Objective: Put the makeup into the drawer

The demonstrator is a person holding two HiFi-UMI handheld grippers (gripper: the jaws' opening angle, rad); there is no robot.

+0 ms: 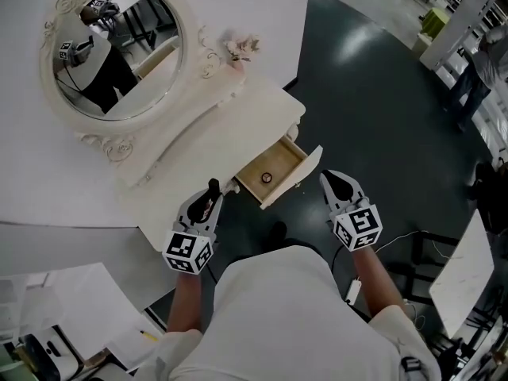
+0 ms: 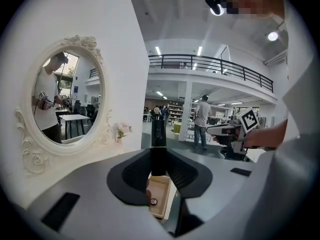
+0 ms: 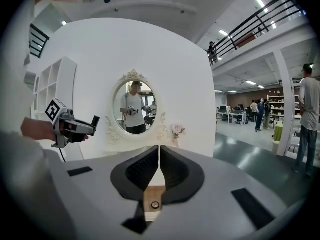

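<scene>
The makeup is a slim black tube (image 2: 158, 145) with pale print near its top, standing upright between the jaws of my left gripper (image 2: 159, 170), which is shut on it. In the head view that gripper (image 1: 209, 202) hovers just left of the open drawer (image 1: 279, 159) of a white dressing table (image 1: 246, 109), with the tube (image 1: 213, 187) poking forward. The wooden drawer floor (image 2: 161, 188) holds a small dark ring (image 1: 267, 178). My right gripper (image 1: 333, 181) is right of the drawer front, jaws shut with nothing between them (image 3: 159, 156).
An ornate oval mirror (image 1: 119, 50) stands on the dressing table with a small flower ornament (image 1: 240, 48) beside it. Papers and desk clutter (image 1: 71, 308) lie at the lower left. A white table (image 1: 464, 276) and cables are on the dark floor to the right.
</scene>
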